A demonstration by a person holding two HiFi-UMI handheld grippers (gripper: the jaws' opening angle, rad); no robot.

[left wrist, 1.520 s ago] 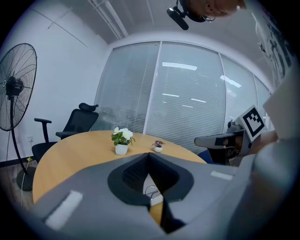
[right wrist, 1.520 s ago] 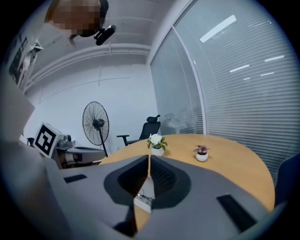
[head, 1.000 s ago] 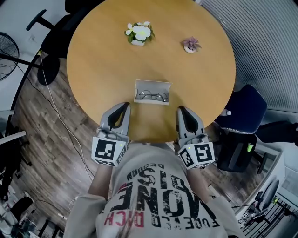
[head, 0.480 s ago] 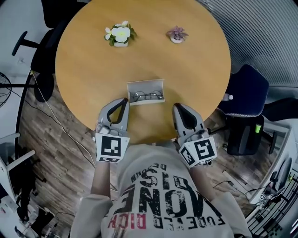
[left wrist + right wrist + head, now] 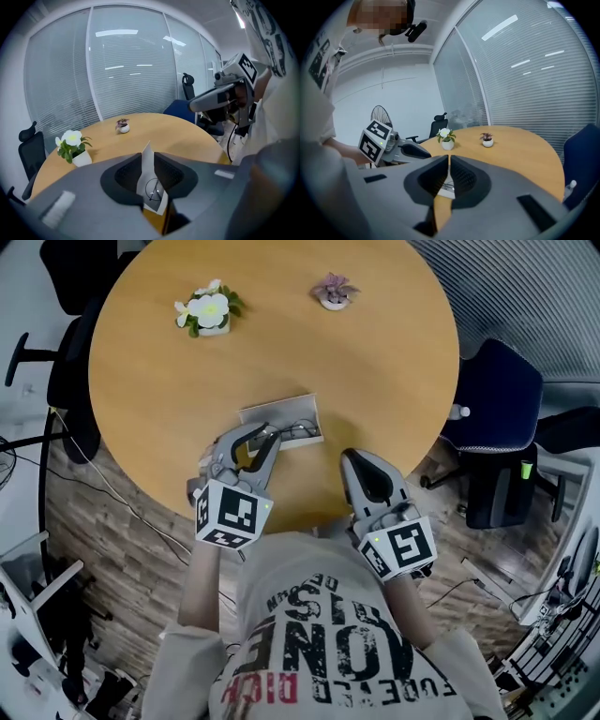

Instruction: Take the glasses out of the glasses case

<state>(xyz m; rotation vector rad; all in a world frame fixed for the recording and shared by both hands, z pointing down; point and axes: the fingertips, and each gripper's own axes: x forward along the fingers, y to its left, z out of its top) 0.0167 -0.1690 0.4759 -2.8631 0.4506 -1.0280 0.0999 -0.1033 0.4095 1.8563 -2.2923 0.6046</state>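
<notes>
Glasses [image 5: 298,431] inside open white case [image 5: 279,410]

**Print on the shirt**

The only lettering that can be read is on the person's light shirt [image 5: 319,652], seen in the head view at the bottom of the picture and upside down to the camera. The largest dark block letters across the chest appear to spell "ONE", with further big letters beside them cut off by folds. A smaller dark line at the lower edge looks like "FUELED". To the left a short word in red seems to read "DICH", though this is unsure. A small dark line near the collar is too warped to make out. The same shirt shows at the edge of both gripper views, where its print is too bent and blurred to read.
</notes>
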